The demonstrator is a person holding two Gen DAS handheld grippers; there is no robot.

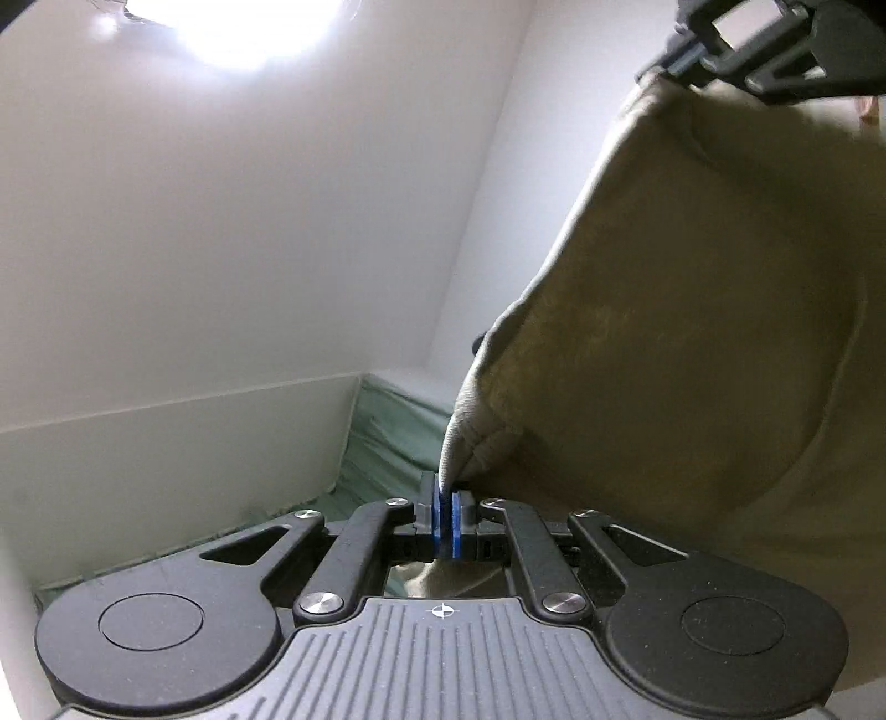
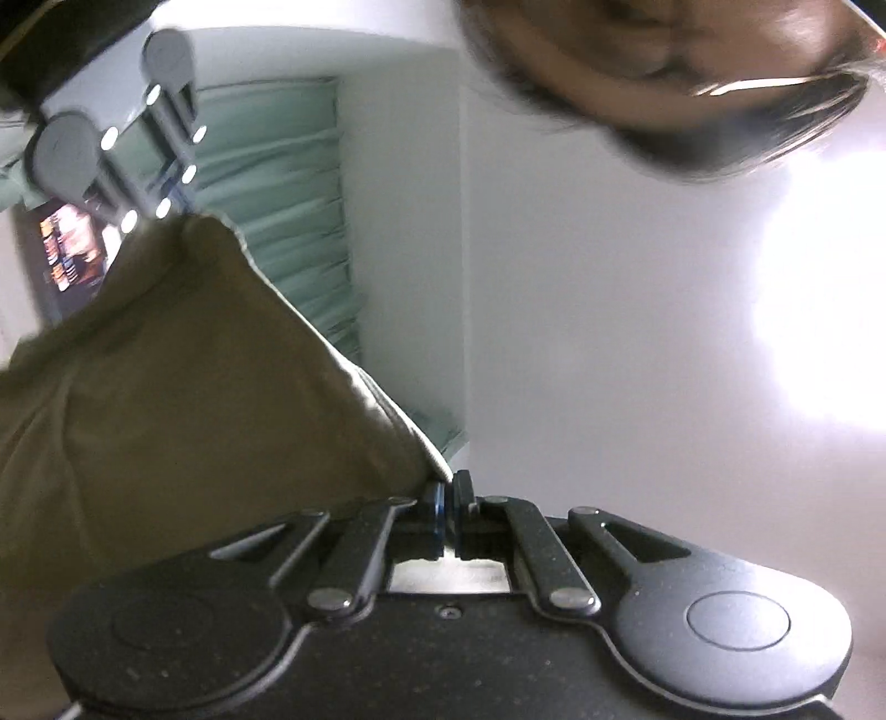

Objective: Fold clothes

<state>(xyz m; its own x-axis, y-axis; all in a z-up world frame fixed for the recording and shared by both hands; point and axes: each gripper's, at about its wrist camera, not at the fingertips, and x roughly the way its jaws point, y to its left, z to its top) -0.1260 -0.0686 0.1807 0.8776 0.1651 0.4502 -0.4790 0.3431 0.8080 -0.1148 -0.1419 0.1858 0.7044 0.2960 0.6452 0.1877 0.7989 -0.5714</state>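
White walls [image 1: 221, 232], bright ceiling light [image 1: 232, 27], green curtain [image 2: 288, 221].

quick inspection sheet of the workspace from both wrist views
surface: green sheet, wrinkled, seen low in the corner between the walls
job's things: one olive garment, lifted off the sheet and stretched between the two grippers
clutter: nothing seen
grippers: left gripper shut on a ribbed edge of the garment; right gripper shut on another edge of it, blurred
cables: nothing seen
surroundings: white walls; bright ceiling light; a lit screen at the left of the right wrist view, too blurred to read; the person's head is near the top of that view
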